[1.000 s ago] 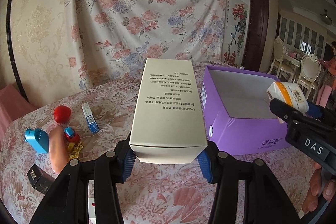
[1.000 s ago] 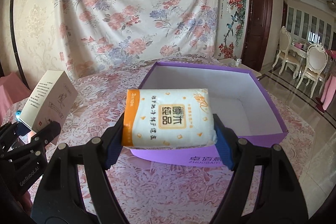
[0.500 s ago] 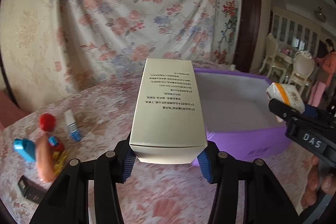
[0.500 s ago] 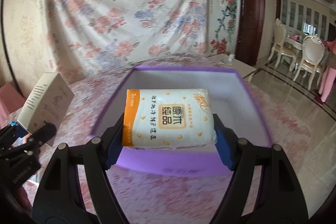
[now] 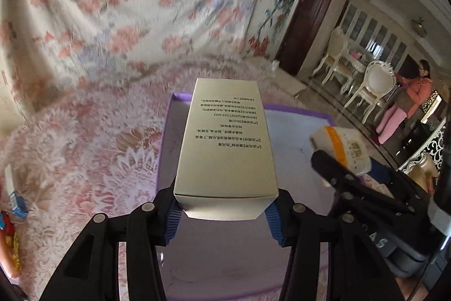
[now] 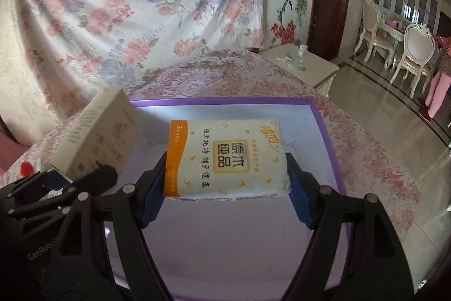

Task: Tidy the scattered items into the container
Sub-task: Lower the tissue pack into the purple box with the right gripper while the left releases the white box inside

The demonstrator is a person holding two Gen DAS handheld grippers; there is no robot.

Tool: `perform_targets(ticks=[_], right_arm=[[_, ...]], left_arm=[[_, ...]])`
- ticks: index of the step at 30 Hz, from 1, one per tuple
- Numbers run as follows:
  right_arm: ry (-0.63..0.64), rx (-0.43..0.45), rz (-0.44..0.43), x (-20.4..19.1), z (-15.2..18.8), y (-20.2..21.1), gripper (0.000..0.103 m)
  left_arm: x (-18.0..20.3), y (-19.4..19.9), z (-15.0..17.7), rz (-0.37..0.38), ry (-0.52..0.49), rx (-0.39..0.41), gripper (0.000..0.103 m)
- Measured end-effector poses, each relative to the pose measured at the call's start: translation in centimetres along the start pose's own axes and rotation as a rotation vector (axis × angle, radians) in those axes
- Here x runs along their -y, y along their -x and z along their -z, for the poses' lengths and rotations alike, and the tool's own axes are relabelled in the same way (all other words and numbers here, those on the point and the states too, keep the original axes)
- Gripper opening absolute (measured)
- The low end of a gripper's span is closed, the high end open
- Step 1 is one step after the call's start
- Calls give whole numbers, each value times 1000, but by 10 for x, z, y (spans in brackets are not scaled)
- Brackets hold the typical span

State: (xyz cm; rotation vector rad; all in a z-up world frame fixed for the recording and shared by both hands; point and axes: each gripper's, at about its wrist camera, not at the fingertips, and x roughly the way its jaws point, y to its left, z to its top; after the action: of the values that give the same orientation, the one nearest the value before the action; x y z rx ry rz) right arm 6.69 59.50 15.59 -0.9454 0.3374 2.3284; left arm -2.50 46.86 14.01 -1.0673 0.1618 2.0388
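My left gripper [image 5: 224, 212] is shut on a tall cream carton box [image 5: 225, 143] with black print and holds it above the open purple box [image 5: 166, 137]. My right gripper [image 6: 227, 188] is shut on a white and orange tissue pack [image 6: 225, 157] and holds it over the purple box [image 6: 327, 137], whose white inside shows below. The cream carton [image 6: 98, 140] and the left gripper show at the left of the right wrist view. The tissue pack [image 5: 341, 148] shows at the right of the left wrist view.
The table wears a pink floral lace cloth [image 5: 84, 145]. Small items lie at its left edge: a blue and white tube [image 5: 14, 193] and red toys [image 5: 4, 222]. A red ball [image 6: 26, 168] shows behind the carton. A white side table [image 6: 298, 61] stands beyond the table.
Both grippers have moved forward and over the purple box with their loads still held. The scattered small items have slid to the left edge of the left wrist view.
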Motion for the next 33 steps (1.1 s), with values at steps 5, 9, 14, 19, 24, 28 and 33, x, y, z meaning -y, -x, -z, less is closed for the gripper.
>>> perform_targets(ticks=[5, 9, 14, 19, 24, 28, 33], right_arm=[[20, -69, 29, 10, -17, -28, 77], [61, -155, 42, 14, -24, -57, 77], [95, -271, 5, 15, -17, -95, 77], [66, -320, -30, 21, -15, -106, 77], [62, -312, -27, 22, -15, -102, 77], [61, -302, -46, 20, -22, -104, 77], [67, -309, -72, 17, -25, -109, 78]], left_arm=[[5, -30, -10, -28, -11, -72, 51], [10, -57, -15, -40, -15, -149, 51], [11, -76, -20, -86, -33, -197, 51], [12, -86, -21, -149, -51, -199, 51], [12, -89, -24, -191, -49, -190, 51], [9, -93, -27, -225, -38, -184, 52], [7, -96, -29, -282, -30, -171, 53]])
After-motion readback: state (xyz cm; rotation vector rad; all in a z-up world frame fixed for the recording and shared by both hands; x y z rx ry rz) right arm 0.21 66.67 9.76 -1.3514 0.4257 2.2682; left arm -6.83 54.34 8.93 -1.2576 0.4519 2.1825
